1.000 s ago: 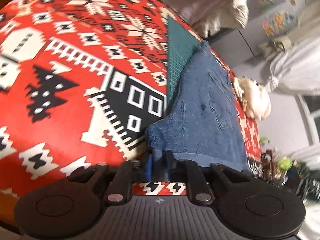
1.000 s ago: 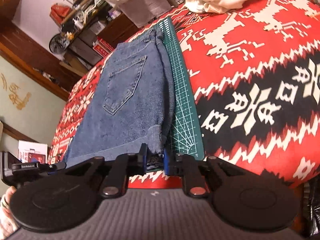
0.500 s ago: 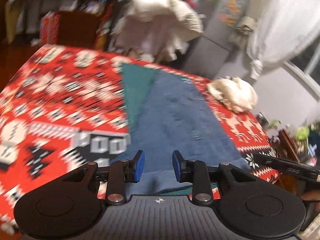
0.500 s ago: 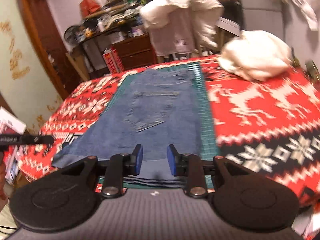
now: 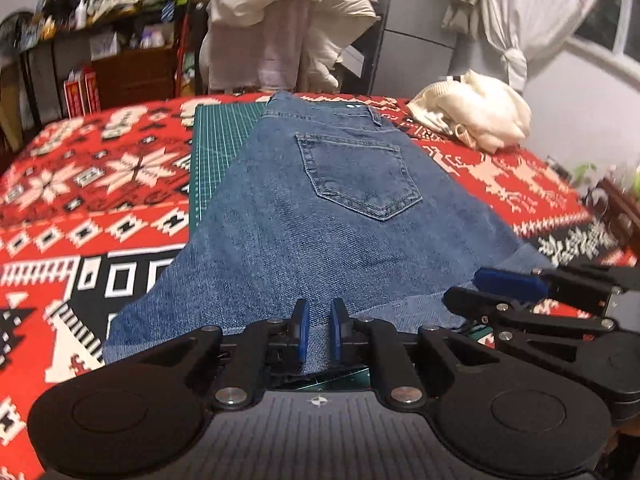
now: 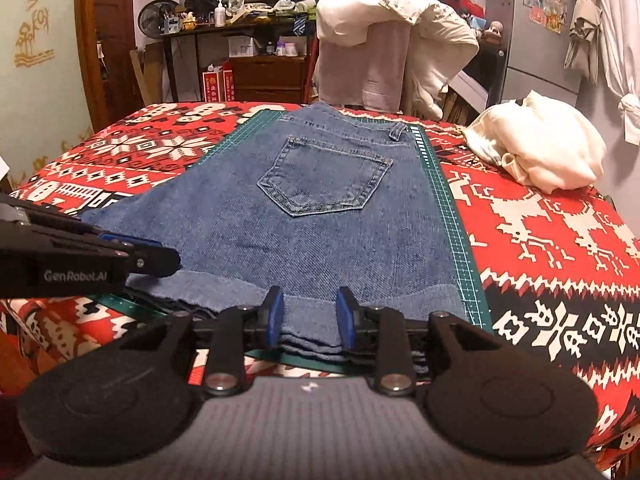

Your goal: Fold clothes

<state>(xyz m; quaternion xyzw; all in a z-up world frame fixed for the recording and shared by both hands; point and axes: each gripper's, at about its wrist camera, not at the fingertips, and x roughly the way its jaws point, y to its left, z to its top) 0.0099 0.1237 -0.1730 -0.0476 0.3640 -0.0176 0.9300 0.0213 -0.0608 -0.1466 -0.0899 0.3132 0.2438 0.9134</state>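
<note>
Left gripper (image 5: 317, 330): pads slightly apart, gripping nothing, at near hem of denim shorts (image 5: 340, 216). Right gripper (image 6: 310, 322): pads wider apart, empty, same hem. Shorts flat, pocket up, folded in layers, on green cutting mat (image 6: 444, 200) over red patterned cloth (image 6: 560, 220). Judgement: lengthwise fold done; crosswise fold likely left. Cream garment (image 6: 552, 152) far right, unfolded.

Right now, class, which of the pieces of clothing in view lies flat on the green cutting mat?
The blue denim shorts, spread pocket-up; the cream garment sits crumpled on the red blanket.
</note>
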